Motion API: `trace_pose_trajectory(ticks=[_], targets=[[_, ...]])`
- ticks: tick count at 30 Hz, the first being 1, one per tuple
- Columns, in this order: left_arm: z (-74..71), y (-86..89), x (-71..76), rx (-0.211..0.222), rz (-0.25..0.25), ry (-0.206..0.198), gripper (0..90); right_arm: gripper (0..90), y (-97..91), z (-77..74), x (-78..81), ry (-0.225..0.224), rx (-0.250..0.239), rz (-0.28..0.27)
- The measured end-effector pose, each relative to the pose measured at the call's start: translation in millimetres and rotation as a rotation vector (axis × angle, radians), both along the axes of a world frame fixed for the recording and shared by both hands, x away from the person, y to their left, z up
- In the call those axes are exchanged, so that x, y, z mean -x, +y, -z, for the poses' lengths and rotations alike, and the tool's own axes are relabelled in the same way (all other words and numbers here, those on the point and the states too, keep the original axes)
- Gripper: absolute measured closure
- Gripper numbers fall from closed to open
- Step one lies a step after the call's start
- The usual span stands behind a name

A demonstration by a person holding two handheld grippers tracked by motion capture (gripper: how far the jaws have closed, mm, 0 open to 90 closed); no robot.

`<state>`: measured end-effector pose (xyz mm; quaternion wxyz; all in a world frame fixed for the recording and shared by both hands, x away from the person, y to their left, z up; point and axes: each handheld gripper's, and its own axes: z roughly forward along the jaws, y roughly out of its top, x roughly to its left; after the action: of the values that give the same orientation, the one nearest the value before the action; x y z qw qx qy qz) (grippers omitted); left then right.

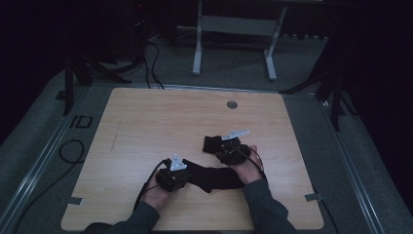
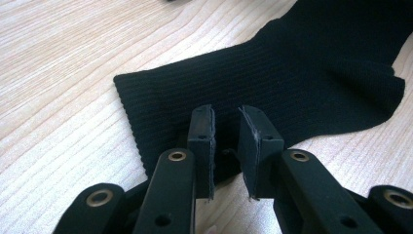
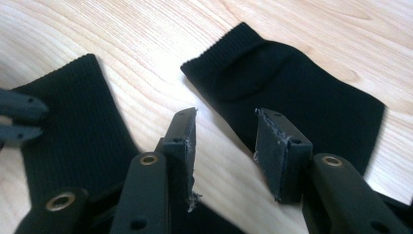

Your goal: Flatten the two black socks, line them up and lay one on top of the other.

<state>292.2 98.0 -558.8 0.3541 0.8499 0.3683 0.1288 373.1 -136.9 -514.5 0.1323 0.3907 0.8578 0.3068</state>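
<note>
A black ribbed sock (image 1: 219, 178) lies on the wooden table (image 1: 146, 126) near the front edge, between the person's two hands. My left gripper (image 1: 187, 169) points at its left end. In the left gripper view the jaws (image 2: 226, 109) stand a narrow gap apart over the sock's cuff (image 2: 160, 107), with ribbed fabric showing through the gap. A second black sock piece (image 1: 210, 143) lies just behind. My right gripper (image 1: 219, 146) hovers beside it, open. In the right gripper view its jaws (image 3: 226, 114) frame bare wood between that piece (image 3: 292, 92) and the first sock (image 3: 78, 131). Whether the two pieces join is hidden.
A round grommet hole (image 1: 232, 104) sits in the table's far middle. Black cables (image 1: 70, 151) loop on the floor at the left. A white frame (image 1: 234, 44) stands behind the table, with dark stand legs (image 1: 336, 92) at both back corners.
</note>
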Motion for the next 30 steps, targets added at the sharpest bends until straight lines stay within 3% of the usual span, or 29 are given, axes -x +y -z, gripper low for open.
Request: trace_pose_trajectory(ticks=[10, 14, 19, 23, 25, 30], targets=[[0.4, -1.4, 1.0, -0.002, -0.001, -0.007, 76.4, 59.7, 31.1, 11.7, -29.3, 0.049, 0.041, 0.003], [0.4, -1.6, 1.1, -0.004, 0.002, -0.008, 76.3, 71.5, 37.0, 20.9, -38.1, 0.101, 0.092, 0.053], [0.3, -1.7, 1.2, -0.005, 0.001, -0.008, 76.3, 86.3, 32.4, 19.9, -42.5, 0.140, 0.073, 0.085], [0.4, -1.9, 1.4, -0.005, 0.001, -0.010, 76.3, 88.3, 29.3, 18.6, -39.0, 0.174, 0.046, 0.095], [0.4, -2.0, 1.5, -0.008, 0.002, -0.011, 76.3, 88.3, 29.1, 16.9, -33.8, 0.195, 0.010, 0.091], [0.4, -2.2, 1.6, -0.008, 0.001, -0.012, 76.3, 88.0, 33.6, 8.2, -19.3, 0.180, -0.044, 0.050]])
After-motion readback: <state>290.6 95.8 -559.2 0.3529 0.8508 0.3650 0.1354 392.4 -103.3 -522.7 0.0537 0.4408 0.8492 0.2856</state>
